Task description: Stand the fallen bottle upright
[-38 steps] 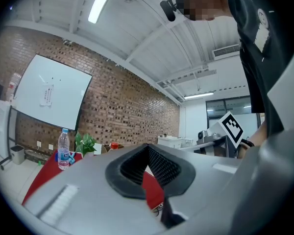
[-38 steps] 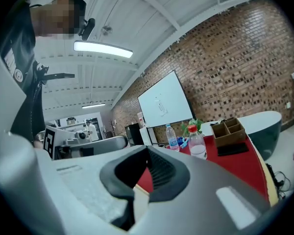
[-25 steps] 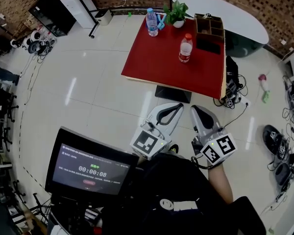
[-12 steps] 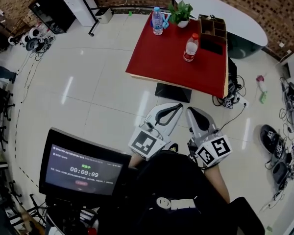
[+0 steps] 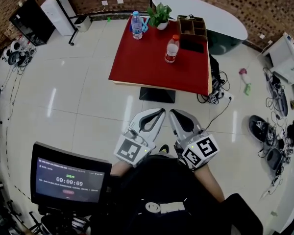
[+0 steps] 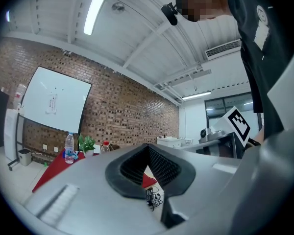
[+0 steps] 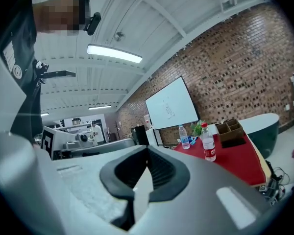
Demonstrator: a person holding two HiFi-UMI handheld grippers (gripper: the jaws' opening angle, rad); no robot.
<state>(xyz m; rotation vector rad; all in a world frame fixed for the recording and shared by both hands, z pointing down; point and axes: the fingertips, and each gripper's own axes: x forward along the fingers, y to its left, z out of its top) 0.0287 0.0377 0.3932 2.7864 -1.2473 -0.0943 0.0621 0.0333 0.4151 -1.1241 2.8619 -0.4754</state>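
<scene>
A: Where's the fallen bottle?

B: I see none. On the red square table (image 5: 152, 67), upper centre, the red-capped clear plastic bottle (image 5: 172, 48) and the blue-labelled clear plastic bottle (image 5: 136, 25) both stand upright.

A: Grippers?

B: The left gripper (image 5: 159, 112) and right gripper (image 5: 174, 114) have jaws together, empty, well short of the table. I'd check before reaching.

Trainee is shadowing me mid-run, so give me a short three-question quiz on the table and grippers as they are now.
1. True or false: a bottle lies on its side on the red table.
2. The red-capped bottle stands: A) on the floor; B) on the table; C) inside a box.
3. What do the left gripper and right gripper hold?
Key: 1 false; 2 B; 3 nothing, both shut.
</scene>
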